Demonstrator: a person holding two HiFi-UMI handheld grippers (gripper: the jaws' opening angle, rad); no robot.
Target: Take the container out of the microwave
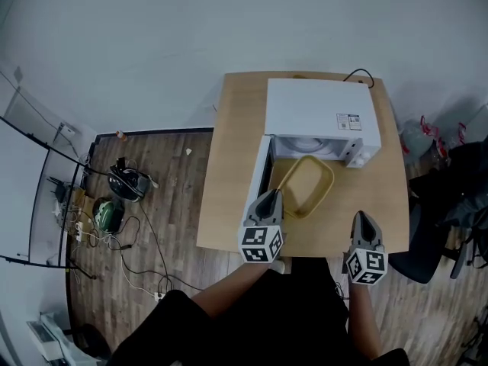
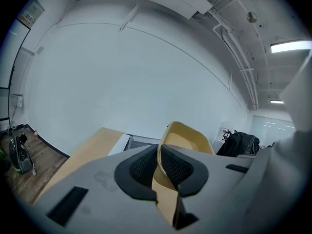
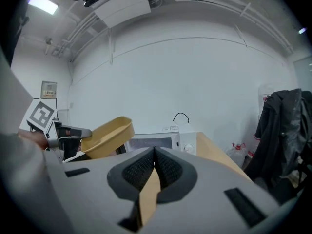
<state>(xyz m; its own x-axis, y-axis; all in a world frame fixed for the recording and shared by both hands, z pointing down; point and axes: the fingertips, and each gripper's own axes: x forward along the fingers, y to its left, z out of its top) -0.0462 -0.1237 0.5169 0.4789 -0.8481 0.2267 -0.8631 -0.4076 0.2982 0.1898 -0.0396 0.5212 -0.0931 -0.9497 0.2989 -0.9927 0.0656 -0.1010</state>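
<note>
left hand-held gripper (image 1: 268, 198) clamped, right one (image 1: 364, 219) closed

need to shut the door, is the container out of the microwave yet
Out: the container hangs in front of the microwave, rim pinched by the left gripper.

A plain white wall (image 1: 152, 44) ran behind a light wooden table (image 1: 232, 166) that stood close by it. The floor (image 1: 164, 197) was dark wood planking, with a tangle of cables (image 1: 126, 227) lying off to the left, near a glass panel (image 1: 38, 181). A black jacket (image 3: 287, 130) hung at the right. A strip light (image 2: 291, 46) glowed on the white ceiling.
</note>
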